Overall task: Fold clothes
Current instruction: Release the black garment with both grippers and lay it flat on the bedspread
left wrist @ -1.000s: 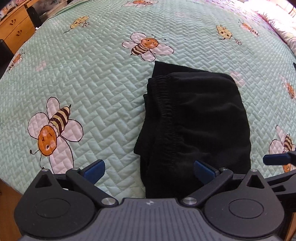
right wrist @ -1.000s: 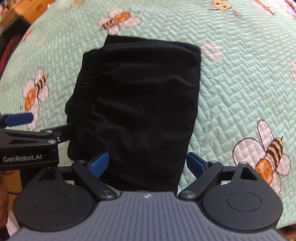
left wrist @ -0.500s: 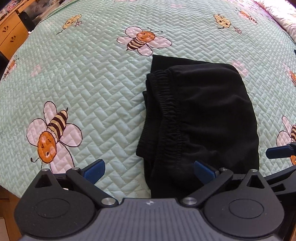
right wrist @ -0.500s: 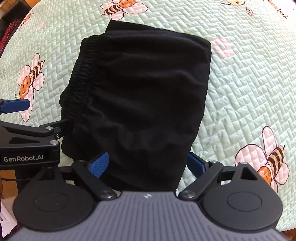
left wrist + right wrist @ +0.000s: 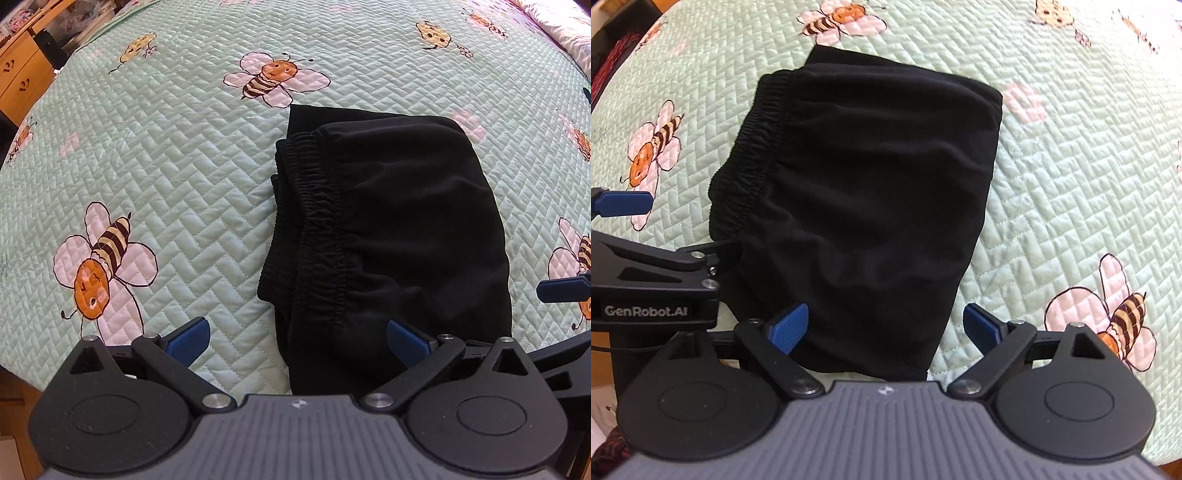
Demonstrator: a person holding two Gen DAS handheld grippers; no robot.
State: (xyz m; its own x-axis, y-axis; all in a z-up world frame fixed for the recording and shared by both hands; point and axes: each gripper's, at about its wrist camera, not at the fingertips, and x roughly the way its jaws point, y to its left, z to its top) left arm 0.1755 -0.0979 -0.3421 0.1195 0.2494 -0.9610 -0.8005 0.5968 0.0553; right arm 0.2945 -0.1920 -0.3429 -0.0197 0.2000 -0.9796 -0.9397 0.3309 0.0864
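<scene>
Shorts (image 5: 399, 229), one black pair, lie folded into a rough rectangle on the quilt (image 5: 177, 177), just ahead of both my grippers. Their fabric is soft and matte, with a gathered, ribbed elastic waistband (image 5: 317, 229) running down the left edge and a smooth rounded fold on the right. One quilt covers the bed: pale green, stitched in a herringbone pattern, printed with cartoon bees (image 5: 275, 79), of which I count about seven in the left view. My left gripper (image 5: 297, 338) is spread wide and holds nothing; its blue ridged pads (image 5: 188, 338) hover over the near edge. My right gripper (image 5: 886, 326) is likewise wide apart and empty, above the shorts' near end. A wooden drawer unit (image 5: 20, 77) stands at far left.
</scene>
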